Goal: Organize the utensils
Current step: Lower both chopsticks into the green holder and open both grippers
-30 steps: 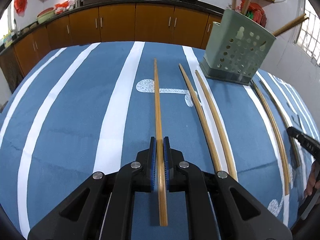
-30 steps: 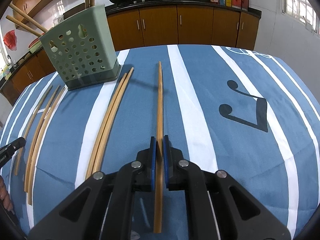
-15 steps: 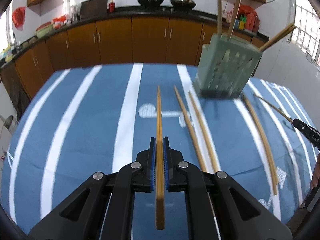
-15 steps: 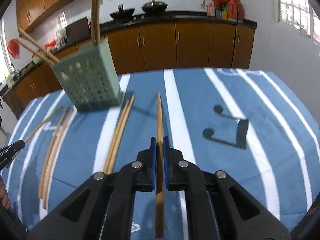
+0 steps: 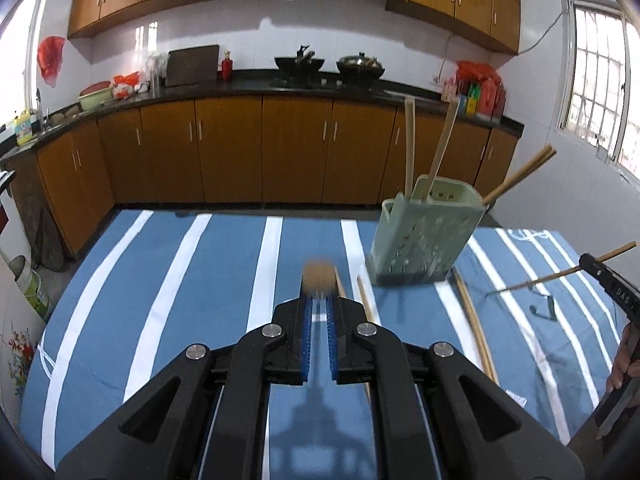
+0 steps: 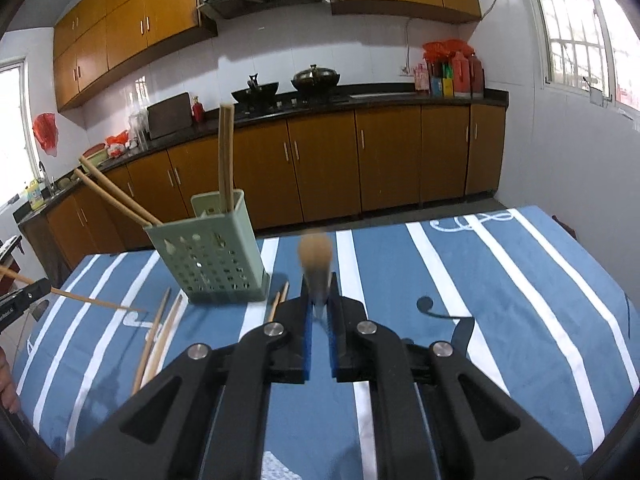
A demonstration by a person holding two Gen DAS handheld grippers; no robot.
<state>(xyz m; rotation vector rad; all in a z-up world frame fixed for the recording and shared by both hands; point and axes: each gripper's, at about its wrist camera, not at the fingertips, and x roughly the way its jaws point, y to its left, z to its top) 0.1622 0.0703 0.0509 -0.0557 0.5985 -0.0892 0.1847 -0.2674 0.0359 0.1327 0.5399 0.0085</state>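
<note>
Two claws each pinch one chopstick. The left claw (image 5: 319,308) grips its chopstick (image 5: 318,276) end-on, long axis pointing ahead; the holder (image 5: 424,240) stands ahead and to its right, toward the tabletop's (image 5: 180,280) far edge. For the right claw (image 6: 319,304) and its chopstick (image 6: 315,256), the holder (image 6: 208,260) lies ahead-left, about as near. Loose chopsticks (image 6: 160,332) lie by the holder on the blue striped cloth. Wooden cabinets (image 5: 240,148) line the kitchen beyond.

Behind the table stand brown cabinets (image 5: 260,148) under a black counter (image 5: 248,88). The wall (image 5: 248,44) is white tile. A bright window (image 5: 600,92) is at right.
</note>
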